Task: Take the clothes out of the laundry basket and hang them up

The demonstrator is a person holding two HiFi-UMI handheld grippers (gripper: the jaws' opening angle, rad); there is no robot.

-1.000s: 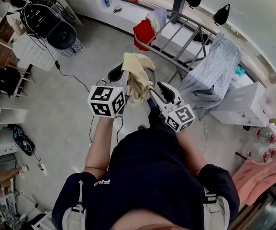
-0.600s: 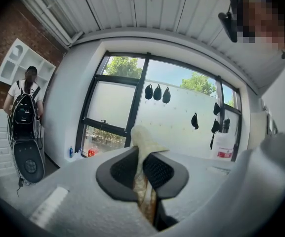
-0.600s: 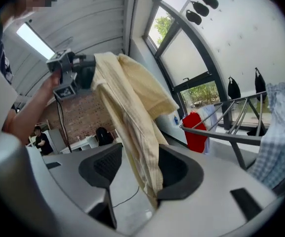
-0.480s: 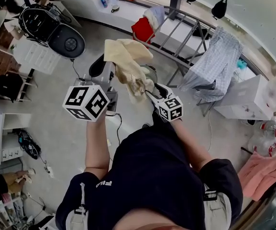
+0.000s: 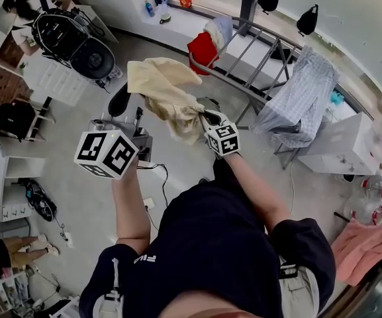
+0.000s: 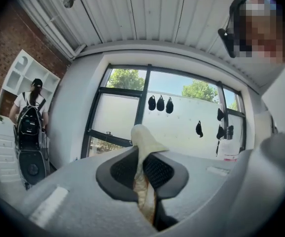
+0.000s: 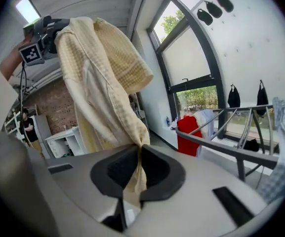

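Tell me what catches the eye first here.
A pale yellow cloth held up in mid-air at the centre, pinched at the top by the left gripper and lower down by the right gripper, whose fingers have just closed on it. Behind it stands a metal drying rack carrying a red garment and a blue checked garment.

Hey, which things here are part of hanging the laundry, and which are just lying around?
Job: yellow cloth, pinched by left gripper and right gripper, whose jaws have just been closing; drying rack; red garment and checked shirt hung on it.
Lying about: pink cloth, white box, red bottle.
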